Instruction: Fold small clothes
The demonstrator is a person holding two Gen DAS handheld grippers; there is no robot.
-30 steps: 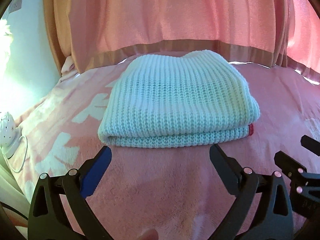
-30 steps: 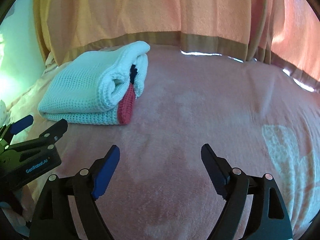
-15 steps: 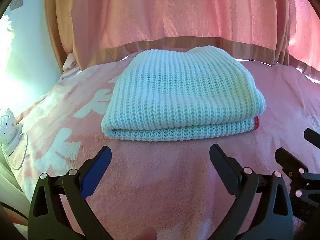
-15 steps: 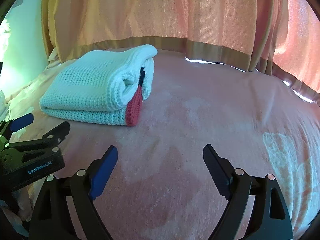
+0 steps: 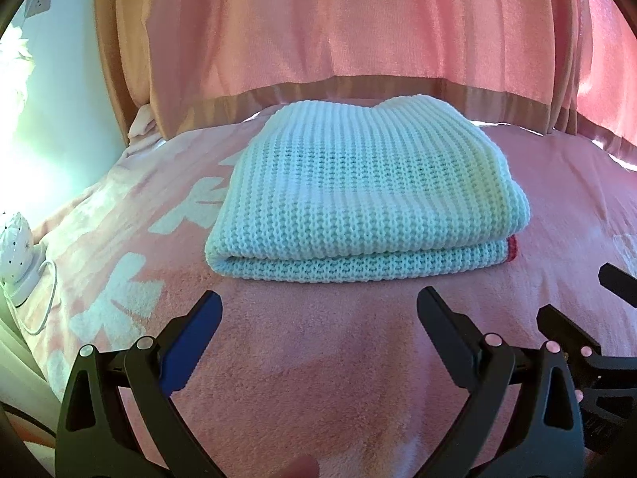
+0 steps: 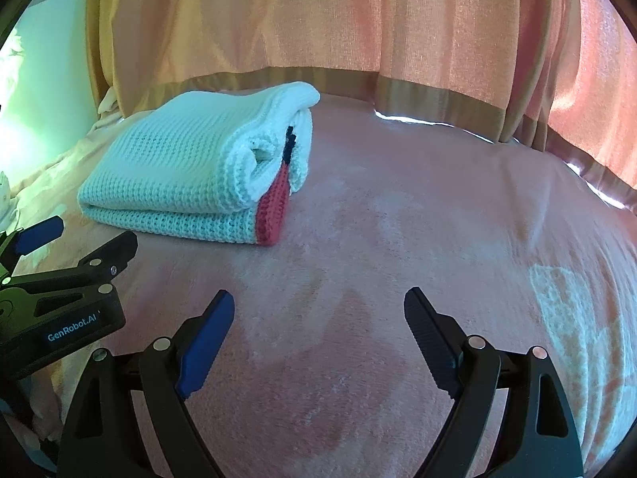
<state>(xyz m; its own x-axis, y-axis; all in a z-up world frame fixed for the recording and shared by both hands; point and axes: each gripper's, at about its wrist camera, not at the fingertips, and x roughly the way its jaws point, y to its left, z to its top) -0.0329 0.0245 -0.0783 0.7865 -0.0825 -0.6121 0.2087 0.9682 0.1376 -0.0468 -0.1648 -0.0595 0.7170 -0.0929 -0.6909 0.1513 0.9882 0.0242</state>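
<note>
Folded white knitted sweater (image 5: 370, 199) is lying on the soft pink fleece blanket (image 5: 318, 358), and nothing is touching it.

Going from the tongs outward: the left gripper (image 5: 318, 306) is hanging just above the blanket with its 2 black fingers spread wide apart and holding nothing. One finger is wearing a blue pad (image 5: 191, 342). The sweater's folded edge is sitting just past the fingertips, straight ahead. The right gripper (image 6: 318, 306) is also spread wide apart and holding nothing, with only bare blanket between its fingers. It is showing up at the right edge of the left view (image 5: 577, 334), just beside the left gripper. The left gripper is showing at the left edge of the right view (image 6: 71, 275).

From the right view the sweater (image 6: 191, 167) is lying ahead and to the left, near the left gripper. Its open side is showing a red knitted band (image 6: 274, 207) and a small dark bit tucked inside.

Behind the sweater, pink curtains with a brown hem (image 5: 358, 40) are hanging down to the blanket. Far left, a small white dotted lamp with a cord (image 5: 18, 251) is sitting at the blanket's edge.
</note>
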